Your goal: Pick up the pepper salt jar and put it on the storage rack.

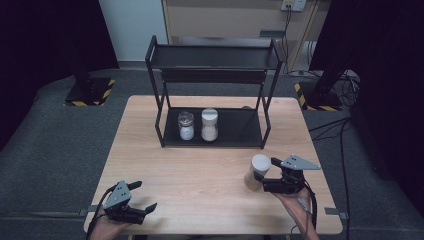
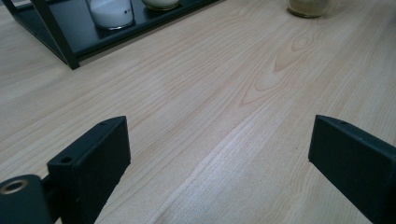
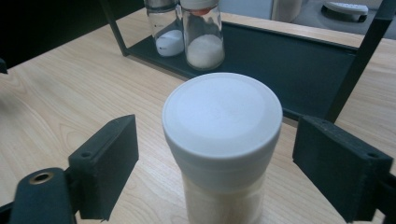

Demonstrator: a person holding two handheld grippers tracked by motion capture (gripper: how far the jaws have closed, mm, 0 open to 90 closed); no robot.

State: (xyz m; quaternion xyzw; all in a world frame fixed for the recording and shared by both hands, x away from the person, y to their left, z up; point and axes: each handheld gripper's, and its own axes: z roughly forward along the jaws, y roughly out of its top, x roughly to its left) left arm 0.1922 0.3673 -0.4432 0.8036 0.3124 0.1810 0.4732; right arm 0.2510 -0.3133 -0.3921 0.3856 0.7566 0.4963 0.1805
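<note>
A white-lidded jar (image 1: pixel 259 170) of pale beige powder stands upright on the wooden table (image 1: pixel 190 170), right of centre. My right gripper (image 1: pixel 269 175) reaches it from the right. In the right gripper view the jar (image 3: pixel 222 116) sits between the two black jaws of that gripper (image 3: pixel 215 154), with a gap showing on each side, so the jaws stand open around it. My left gripper (image 1: pixel 145 195) rests near the table's front left corner, open, with bare wood between its jaws (image 2: pixel 219 154).
A black two-tier rack (image 1: pixel 240 127) stands at the table's far middle. On its lower tray are a clear jar with white powder (image 1: pixel 186 125) and a white-lidded jar (image 1: pixel 209 124). Bare wood lies between the rack and both grippers.
</note>
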